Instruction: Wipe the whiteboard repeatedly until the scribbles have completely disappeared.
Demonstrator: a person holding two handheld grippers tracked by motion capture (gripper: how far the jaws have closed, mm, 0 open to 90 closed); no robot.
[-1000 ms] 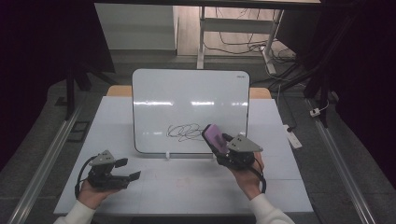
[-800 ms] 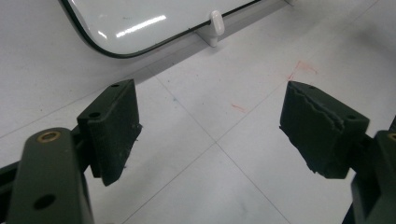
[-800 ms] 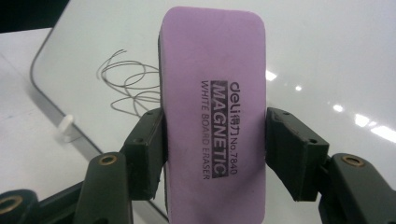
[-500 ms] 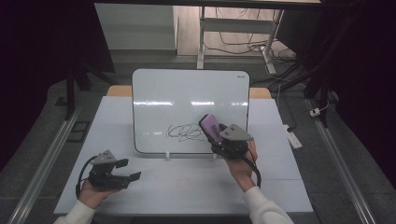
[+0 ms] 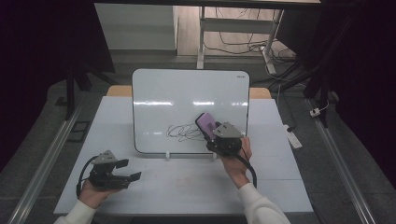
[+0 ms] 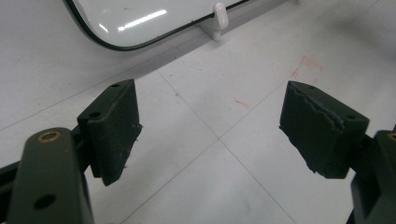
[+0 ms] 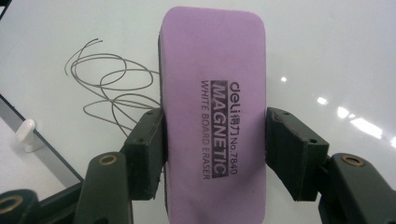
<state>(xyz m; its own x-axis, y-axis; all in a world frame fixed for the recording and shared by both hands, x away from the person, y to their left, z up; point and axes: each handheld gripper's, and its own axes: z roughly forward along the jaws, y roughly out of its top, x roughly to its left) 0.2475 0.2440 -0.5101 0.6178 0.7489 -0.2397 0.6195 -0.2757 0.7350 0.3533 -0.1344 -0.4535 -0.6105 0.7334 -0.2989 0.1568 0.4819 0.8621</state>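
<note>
A white whiteboard (image 5: 187, 98) stands propped on the table, with a black scribble (image 5: 184, 132) low on its face. My right gripper (image 5: 212, 133) is shut on a purple magnetic whiteboard eraser (image 5: 206, 124), held against the board just right of the scribble. In the right gripper view the eraser (image 7: 215, 107) sits clamped between both jaws, and the scribble (image 7: 109, 88) lies to its left. My left gripper (image 5: 125, 171) rests open near the table's front left; in the left gripper view its jaws stand wide apart over bare table (image 6: 210, 154) with nothing between them.
The board stands on small white feet (image 5: 168, 155), one seen up close as a white foot (image 6: 220, 16). Faint red marks (image 6: 306, 67) stain the tabletop. A white strip (image 5: 294, 138) lies off the table's right edge. Metal rails (image 5: 42, 163) run along both sides.
My right gripper has carried the eraser up and left across the board's lower part, toward the scribble. The left gripper has stayed put.
</note>
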